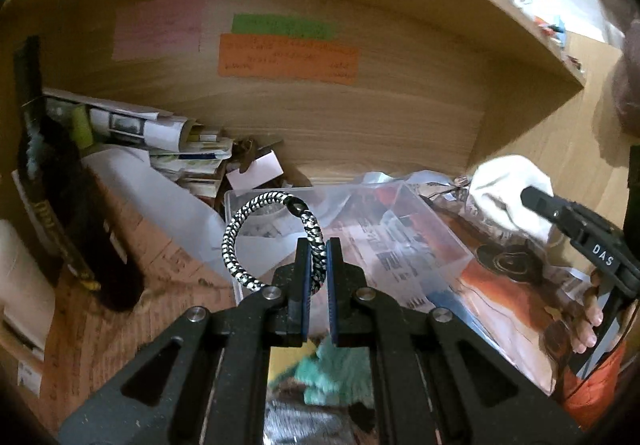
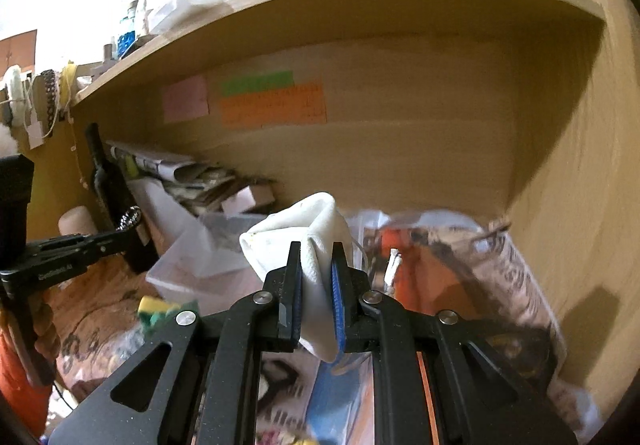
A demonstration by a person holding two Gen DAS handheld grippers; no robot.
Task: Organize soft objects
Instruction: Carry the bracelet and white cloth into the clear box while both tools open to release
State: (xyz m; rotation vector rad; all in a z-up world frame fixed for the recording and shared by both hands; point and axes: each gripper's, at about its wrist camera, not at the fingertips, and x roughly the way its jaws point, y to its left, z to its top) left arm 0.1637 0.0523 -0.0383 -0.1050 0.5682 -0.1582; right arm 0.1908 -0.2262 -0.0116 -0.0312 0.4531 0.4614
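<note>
My left gripper (image 1: 318,265) is clamped on a black-and-white braided cord loop (image 1: 256,241), the pads nearly together with only the cord between them. The loop arcs up toward 10 o'clock from the fingertips and hangs in the air above a clear plastic box (image 1: 360,241). My right gripper (image 2: 316,285) is closed on a bunched white cloth (image 2: 308,237), which bulges out above the fingers toward 12 o'clock and trails below them. In the left wrist view that cloth sits at 3 o'clock, well apart from the loop.

Progress, as I judge it: both soft items are lifted and neither is placed, so the sorting step itself remains. A yellow-and-green sponge (image 2: 154,311) at 8 o'clock in the right wrist view and a teal fuzzy item (image 1: 336,373) under my left fingers also appear unsorted. Which container is the destination cannot be determined.

Surroundings: a wooden shelf recess (image 1: 380,117) encloses everything. A dark bottle (image 2: 116,197) stands at 9 o'clock, with stacked papers (image 1: 160,133) beside it.

Legible writing: "DAS" on the right gripper body in the left wrist view. Pink, green and orange sticky notes (image 1: 288,57) on the back panel carry handwriting, possibly lists, too blurred to read.
</note>
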